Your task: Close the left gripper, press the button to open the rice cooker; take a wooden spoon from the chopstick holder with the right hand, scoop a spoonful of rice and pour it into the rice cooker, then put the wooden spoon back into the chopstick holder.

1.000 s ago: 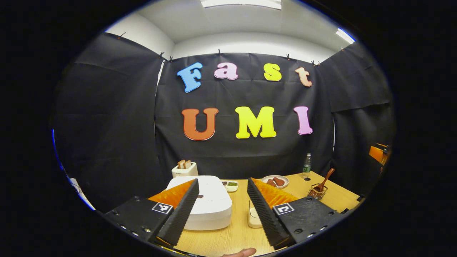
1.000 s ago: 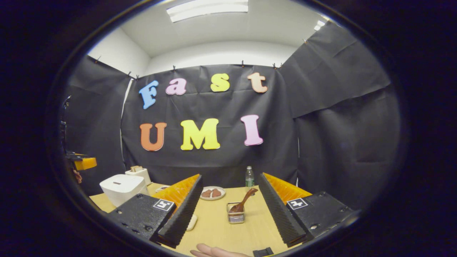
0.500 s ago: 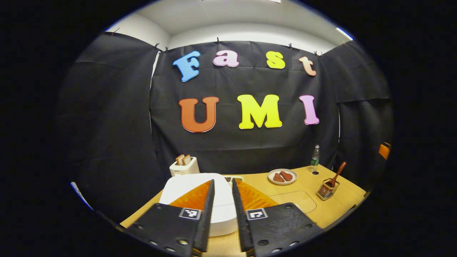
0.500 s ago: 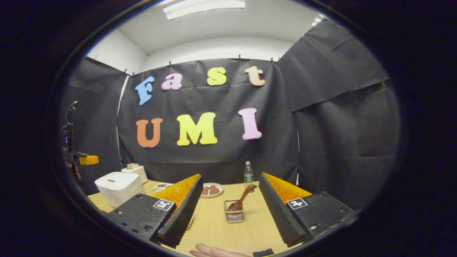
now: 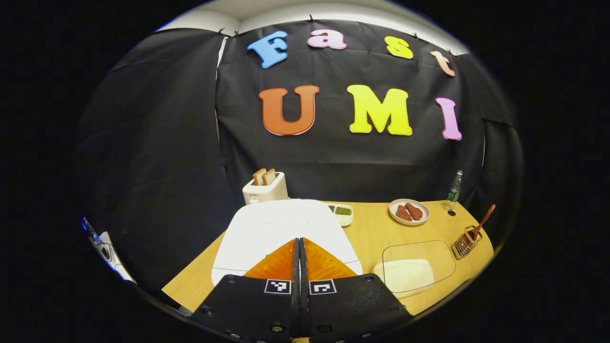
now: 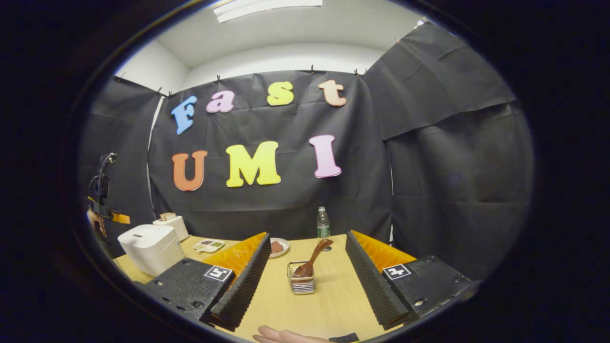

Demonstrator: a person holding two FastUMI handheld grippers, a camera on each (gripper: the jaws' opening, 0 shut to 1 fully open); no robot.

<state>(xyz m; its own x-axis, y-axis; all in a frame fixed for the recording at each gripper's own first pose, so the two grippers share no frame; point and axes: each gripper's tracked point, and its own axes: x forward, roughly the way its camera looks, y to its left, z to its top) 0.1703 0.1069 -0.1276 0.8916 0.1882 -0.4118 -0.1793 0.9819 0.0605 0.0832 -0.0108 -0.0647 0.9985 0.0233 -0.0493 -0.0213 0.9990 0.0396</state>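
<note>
While the left gripper [image 5: 299, 247] is held with its jaws pressed together and nothing between them, its fingertips are seen over the near half of the white rice cooker [image 5: 281, 224], whose lid is down (contact with the lid cannot be judged). At about 11 o'clock from the cooker a toaster [image 5: 265, 187] with two slices is set against the wall. At 1 o'clock a small sauce dish [image 5: 341, 212] is placed, and farther right a plate [image 5: 409, 212] with brown pieces. At 4 o'clock a clear container of rice [image 5: 411, 274] is found on the wooden table [image 5: 371, 228]. At the far right the wooden spoon [image 5: 482, 222] is leaned in the chopstick holder [image 5: 464, 244]. In the right gripper view, the right gripper [image 6: 307, 264] is held wide open above the table, the holder [image 6: 301, 283] and spoon [image 6: 312, 259] being framed between its fingers, untouched.
</note>
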